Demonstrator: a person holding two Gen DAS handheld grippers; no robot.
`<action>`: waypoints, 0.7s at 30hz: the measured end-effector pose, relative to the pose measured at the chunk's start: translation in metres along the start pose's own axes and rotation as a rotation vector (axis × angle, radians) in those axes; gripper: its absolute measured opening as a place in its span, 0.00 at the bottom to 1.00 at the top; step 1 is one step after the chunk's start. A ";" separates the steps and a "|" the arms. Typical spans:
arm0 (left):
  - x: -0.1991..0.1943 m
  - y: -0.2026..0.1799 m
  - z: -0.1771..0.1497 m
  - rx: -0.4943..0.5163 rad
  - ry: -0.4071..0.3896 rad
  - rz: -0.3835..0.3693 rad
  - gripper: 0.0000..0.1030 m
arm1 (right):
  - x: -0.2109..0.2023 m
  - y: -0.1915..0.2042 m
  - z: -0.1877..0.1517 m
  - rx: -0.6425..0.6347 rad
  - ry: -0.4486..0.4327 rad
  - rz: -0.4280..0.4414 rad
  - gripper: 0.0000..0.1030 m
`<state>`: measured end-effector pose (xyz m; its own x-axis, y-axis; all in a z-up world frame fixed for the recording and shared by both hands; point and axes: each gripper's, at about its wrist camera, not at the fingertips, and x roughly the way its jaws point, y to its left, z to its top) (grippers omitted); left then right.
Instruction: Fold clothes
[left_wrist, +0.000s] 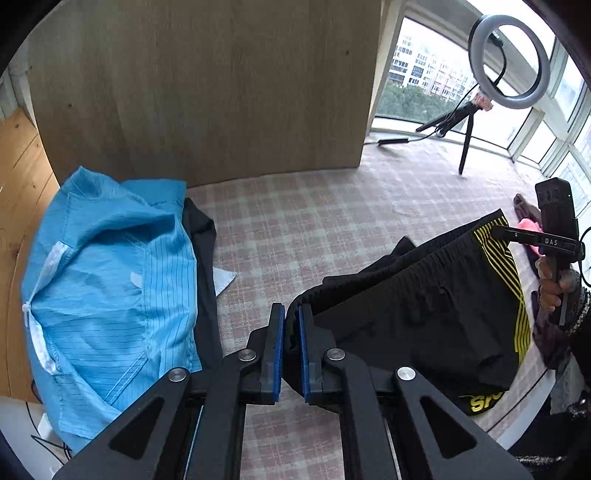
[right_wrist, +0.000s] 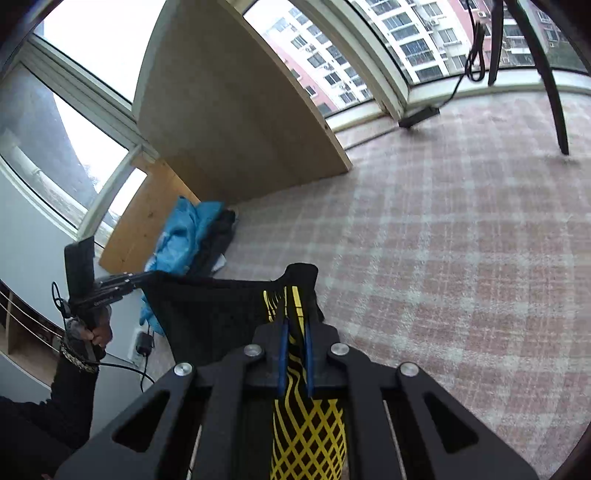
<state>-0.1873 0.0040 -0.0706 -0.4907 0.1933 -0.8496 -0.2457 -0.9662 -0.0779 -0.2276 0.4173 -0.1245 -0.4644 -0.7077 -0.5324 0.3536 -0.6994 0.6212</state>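
Holding: we grip the black shorts by the waistband with both claws, stretched in the air above the plaid cloth.
Left gripper: we have it clenched on one end of the waistband, the black elastic pinched between its blue pads.
Right gripper: we have it clamped on the other end of the shorts, where the yellow stripes run between the pads.
Shorts: they hang taut between our two claws, a yellow-lettered hem drooping toward the plaid cloth.
Blue shirt: it lies crumpled on the plaid cloth's far-left edge, on top of a dark garment.
Wood panel: it stands upright at the plaid cloth's back edge.
Ring light: it stands on a tripod on the plaid cloth's far side, by the windows.
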 end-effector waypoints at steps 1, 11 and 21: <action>-0.019 -0.007 0.006 0.018 -0.041 0.007 0.07 | -0.023 0.015 0.008 -0.026 -0.055 0.001 0.07; -0.230 -0.086 0.058 0.209 -0.416 0.110 0.02 | -0.229 0.193 0.042 -0.406 -0.487 -0.143 0.07; -0.286 -0.116 0.011 0.274 -0.431 0.094 0.00 | -0.273 0.229 -0.018 -0.418 -0.478 -0.315 0.07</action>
<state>-0.0272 0.0622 0.1872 -0.8066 0.2160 -0.5502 -0.3655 -0.9138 0.1771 -0.0050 0.4487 0.1525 -0.8677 -0.4106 -0.2802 0.3813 -0.9114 0.1549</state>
